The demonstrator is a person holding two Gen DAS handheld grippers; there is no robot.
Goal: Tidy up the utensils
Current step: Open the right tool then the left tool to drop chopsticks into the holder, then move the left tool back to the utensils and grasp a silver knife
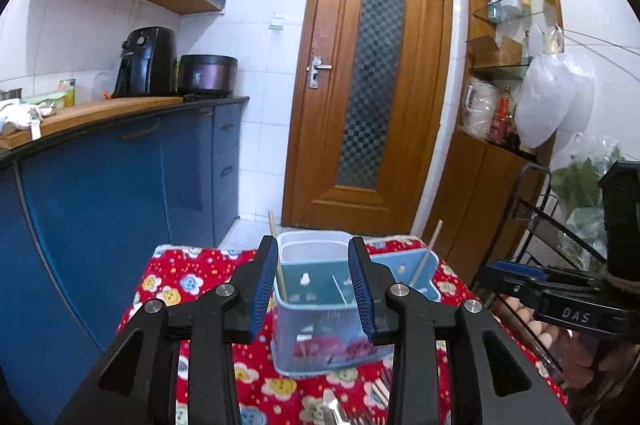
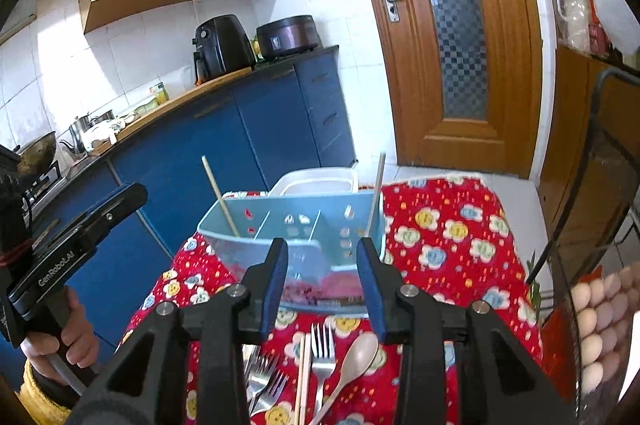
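Observation:
A light-blue utensil caddy (image 2: 296, 225) with several compartments stands on the red flowered cloth (image 2: 440, 237). One chopstick (image 2: 220, 193) leans in its left end and another (image 2: 378, 193) in its right end. Near the front edge lie forks (image 2: 322, 349), a pair of chopsticks (image 2: 304, 377) and a pale wooden spoon (image 2: 356, 353). My right gripper (image 2: 322, 285) hovers open above these utensils, short of the caddy, nothing between its fingers. My left gripper (image 1: 314, 289) is open too and empty, with the caddy (image 1: 320, 305) beyond it. It hangs left of the table.
A white tub (image 2: 316, 181) sits behind the caddy. A black wire rack (image 2: 592, 185) with a tray of eggs (image 2: 592, 325) stands close on the right. Blue cabinets (image 1: 120, 185) run along the left; a wooden door (image 1: 368, 85) is straight ahead.

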